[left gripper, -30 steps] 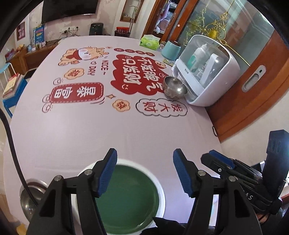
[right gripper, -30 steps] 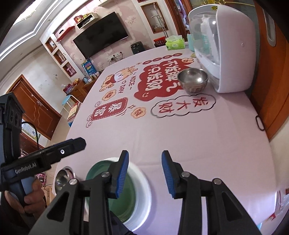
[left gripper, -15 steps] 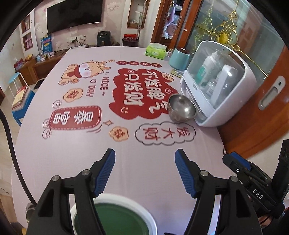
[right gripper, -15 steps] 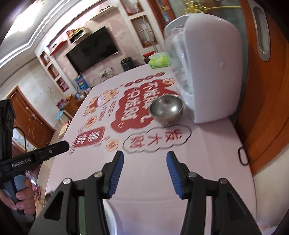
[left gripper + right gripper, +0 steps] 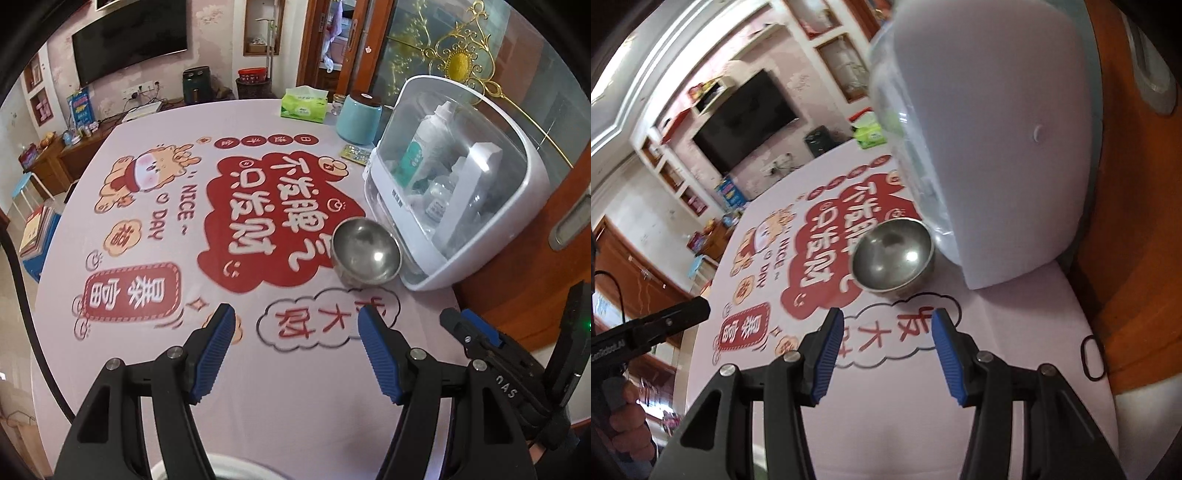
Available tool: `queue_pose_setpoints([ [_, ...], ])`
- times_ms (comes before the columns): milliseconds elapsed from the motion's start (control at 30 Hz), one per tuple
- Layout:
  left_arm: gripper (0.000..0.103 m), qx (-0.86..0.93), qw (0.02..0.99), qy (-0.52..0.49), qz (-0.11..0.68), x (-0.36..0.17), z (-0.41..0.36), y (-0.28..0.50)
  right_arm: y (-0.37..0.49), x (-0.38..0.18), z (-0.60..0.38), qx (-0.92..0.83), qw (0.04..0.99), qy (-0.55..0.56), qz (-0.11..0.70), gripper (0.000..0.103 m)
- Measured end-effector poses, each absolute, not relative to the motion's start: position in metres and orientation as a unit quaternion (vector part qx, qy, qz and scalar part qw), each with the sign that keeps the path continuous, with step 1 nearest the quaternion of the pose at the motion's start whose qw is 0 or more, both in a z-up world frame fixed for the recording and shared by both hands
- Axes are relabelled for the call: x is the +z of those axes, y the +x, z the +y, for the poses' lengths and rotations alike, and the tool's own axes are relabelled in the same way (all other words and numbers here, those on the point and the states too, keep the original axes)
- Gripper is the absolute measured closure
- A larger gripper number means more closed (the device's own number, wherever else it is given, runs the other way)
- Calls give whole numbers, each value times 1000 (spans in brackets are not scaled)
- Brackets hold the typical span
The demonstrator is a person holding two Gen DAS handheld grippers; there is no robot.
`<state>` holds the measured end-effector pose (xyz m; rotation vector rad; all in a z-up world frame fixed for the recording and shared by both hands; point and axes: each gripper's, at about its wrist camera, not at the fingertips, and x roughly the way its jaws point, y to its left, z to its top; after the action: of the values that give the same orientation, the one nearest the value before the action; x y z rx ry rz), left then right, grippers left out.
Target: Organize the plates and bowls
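Both grippers have advanced up the table since a second ago, leaving the green plate almost out of view; only its white rim (image 5: 229,469) shows below the left gripper (image 5: 295,350); a round stainless-steel bowl (image 5: 892,256) sits upright just beside the white domed storage box (image 5: 997,147) on the pink printed tablecloth (image 5: 288,406); the right gripper (image 5: 884,354) points at it, jaws wide and empty; the left likewise gapes, holding nothing.

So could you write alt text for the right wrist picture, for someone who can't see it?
An open right gripper with blue pads points at an empty steel bowl standing on a pink printed tablecloth, close beside a white domed storage box. The left gripper shows at the left edge.
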<state>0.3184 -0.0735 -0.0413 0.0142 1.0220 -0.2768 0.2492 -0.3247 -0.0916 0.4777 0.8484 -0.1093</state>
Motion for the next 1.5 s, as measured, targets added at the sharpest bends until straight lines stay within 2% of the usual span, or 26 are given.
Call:
queue_pose_setpoints([
  [400,35,-138,862,-9,488,-52,-113,378,277,-115,-343,-71,879,263,391,53],
  [700,35,-160,845,-18,510,-111,-138,397,277,-151,-347,-83,883,280,367,53],
  [1000,35,-162,832,-38,529,-153,-149,417,290,-164,-351,-71,893,265,356,53],
  [1500,49,-145,815,-46,559,-190,-151,426,310,-185,-353,-54,883,270,381,54],
])
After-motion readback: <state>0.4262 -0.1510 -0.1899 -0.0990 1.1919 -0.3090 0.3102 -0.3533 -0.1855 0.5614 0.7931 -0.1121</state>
